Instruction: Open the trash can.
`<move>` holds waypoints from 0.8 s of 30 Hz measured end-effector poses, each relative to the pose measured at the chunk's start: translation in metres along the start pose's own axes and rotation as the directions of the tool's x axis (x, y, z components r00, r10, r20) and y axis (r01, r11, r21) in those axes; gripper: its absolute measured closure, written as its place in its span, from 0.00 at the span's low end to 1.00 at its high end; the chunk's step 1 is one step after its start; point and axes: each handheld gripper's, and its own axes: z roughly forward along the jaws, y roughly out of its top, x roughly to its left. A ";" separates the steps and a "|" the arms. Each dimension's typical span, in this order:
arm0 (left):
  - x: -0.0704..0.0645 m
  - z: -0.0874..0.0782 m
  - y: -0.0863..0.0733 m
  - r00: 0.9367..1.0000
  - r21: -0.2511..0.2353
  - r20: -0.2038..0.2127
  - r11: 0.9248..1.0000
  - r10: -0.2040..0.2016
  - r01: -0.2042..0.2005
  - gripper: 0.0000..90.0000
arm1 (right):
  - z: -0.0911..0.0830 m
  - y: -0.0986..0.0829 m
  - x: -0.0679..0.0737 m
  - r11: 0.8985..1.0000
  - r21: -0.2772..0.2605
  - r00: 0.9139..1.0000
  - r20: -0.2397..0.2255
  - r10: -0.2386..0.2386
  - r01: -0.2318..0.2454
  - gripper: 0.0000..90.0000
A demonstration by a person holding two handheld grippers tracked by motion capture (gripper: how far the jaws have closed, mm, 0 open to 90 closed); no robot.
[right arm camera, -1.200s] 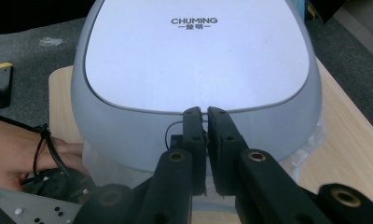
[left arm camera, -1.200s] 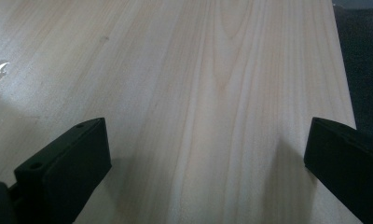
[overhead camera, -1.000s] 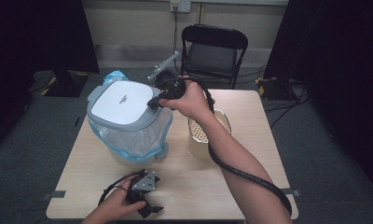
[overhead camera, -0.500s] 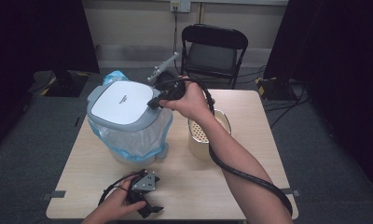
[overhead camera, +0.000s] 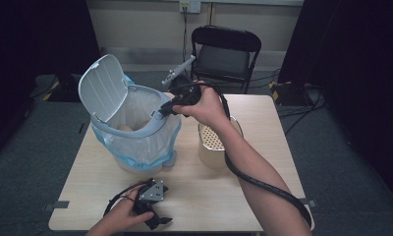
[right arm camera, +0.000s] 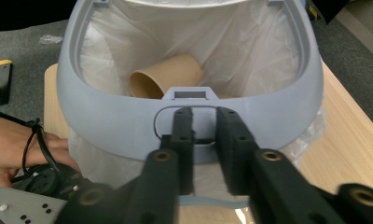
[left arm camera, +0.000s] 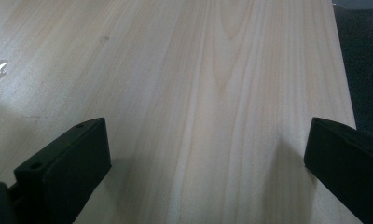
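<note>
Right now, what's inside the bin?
The bin holds a white plastic liner with one brown cardboard tube lying on its side. The front rim hides the liner's bottom, so anything lower cannot be seen. The right tool sits at the rim's latch.

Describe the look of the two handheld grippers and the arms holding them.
Both grippers are black with blocky two-part jaws. The left gripper carries a grey three-cornered plate with small dots and a thin black cable. The right gripper trails a thick black cable along the forearm. No sleeves show.

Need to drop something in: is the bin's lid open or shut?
Open. The lid stands tilted up behind the bin rim, and a cardboard tube shows inside the liner.
</note>
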 end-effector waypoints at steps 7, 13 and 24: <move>0.000 0.000 0.000 1.000 -0.003 0.004 1.000 -0.006 0.006 0.00 | -0.013 -0.006 -0.005 0.998 -0.050 0.999 0.022 0.047 -0.046 0.47; -0.001 0.000 0.000 1.000 -0.001 0.004 1.000 -0.009 0.009 0.00 | -0.024 -0.017 -0.006 0.995 -0.065 0.996 0.041 0.078 -0.075 0.27; 0.000 0.001 0.000 1.000 -0.006 0.005 1.000 -0.007 0.007 0.00 | -0.036 -0.043 -0.006 0.993 -0.087 0.994 0.057 0.088 -0.083 0.16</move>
